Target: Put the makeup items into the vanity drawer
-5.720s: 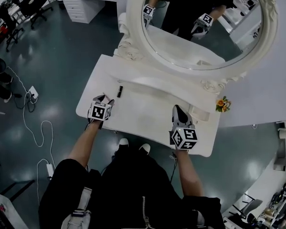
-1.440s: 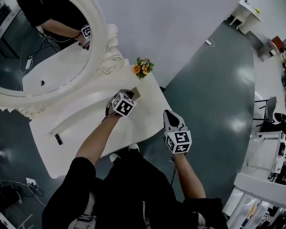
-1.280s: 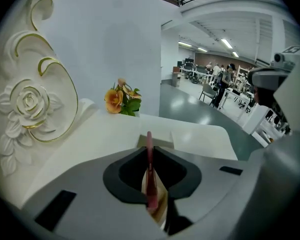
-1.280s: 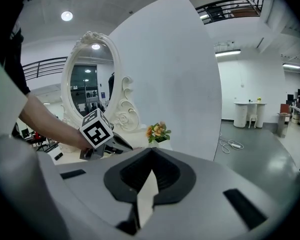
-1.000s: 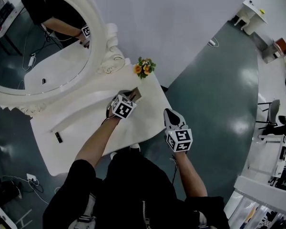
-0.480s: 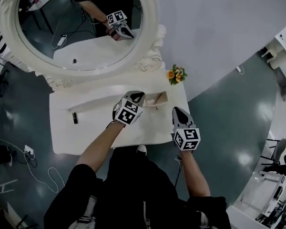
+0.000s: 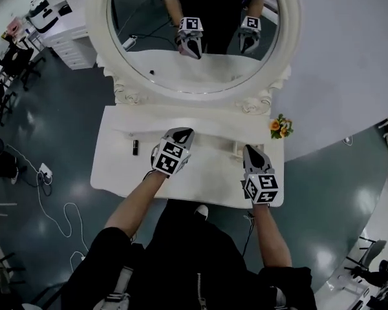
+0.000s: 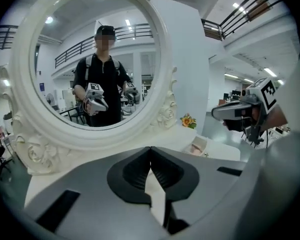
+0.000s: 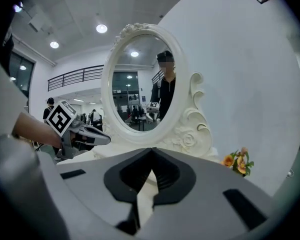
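A small black makeup item (image 7: pixel 135 147) lies on the left part of the white vanity top (image 7: pixel 204 173). The small drawer (image 7: pixel 235 149) stands open at the back right, partly hidden behind my right gripper (image 7: pixel 251 148); in the left gripper view the drawer (image 8: pixel 197 145) shows a pinkish inside. My left gripper (image 7: pixel 183 132) hovers over the middle of the table, to the right of the black item. Its jaws are shut with nothing between them (image 8: pixel 150 149). The right gripper (image 9: pixel 151 150) is shut and empty too, above the table's right part.
A big oval mirror (image 7: pixel 194 37) in a carved white frame rises behind the table. A small bunch of orange flowers (image 7: pixel 279 126) sits at the back right corner. Cables (image 7: pixel 52 192) trail over the floor to the left, and a white cabinet (image 7: pixel 68 44) stands far left.
The head view has swung from the table's right end to face the mirror. My left gripper has left the drawer and moved left and up over the table's middle. The right gripper followed leftward.
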The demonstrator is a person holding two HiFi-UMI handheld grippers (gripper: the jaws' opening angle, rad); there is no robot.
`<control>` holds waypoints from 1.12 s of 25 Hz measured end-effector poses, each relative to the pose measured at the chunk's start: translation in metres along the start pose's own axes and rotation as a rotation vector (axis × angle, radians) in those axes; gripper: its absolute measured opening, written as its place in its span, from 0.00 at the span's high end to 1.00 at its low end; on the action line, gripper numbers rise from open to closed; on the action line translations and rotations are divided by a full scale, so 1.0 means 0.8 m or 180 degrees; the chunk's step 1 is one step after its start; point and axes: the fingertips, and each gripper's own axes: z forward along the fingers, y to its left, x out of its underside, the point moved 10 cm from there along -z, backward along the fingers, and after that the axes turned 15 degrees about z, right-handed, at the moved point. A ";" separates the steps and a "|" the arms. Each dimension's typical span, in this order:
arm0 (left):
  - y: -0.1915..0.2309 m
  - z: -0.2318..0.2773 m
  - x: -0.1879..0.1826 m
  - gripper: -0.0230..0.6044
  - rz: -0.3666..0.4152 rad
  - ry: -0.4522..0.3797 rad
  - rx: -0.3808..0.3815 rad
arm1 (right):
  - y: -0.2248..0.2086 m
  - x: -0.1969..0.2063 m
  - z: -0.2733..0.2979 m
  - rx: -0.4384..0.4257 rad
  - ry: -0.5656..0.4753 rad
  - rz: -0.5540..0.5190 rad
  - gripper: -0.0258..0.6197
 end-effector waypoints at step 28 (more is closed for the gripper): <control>0.095 -0.104 0.278 0.69 -0.1178 0.1141 -0.0909 | 0.114 0.043 0.118 -0.0497 0.0531 -0.0114 0.95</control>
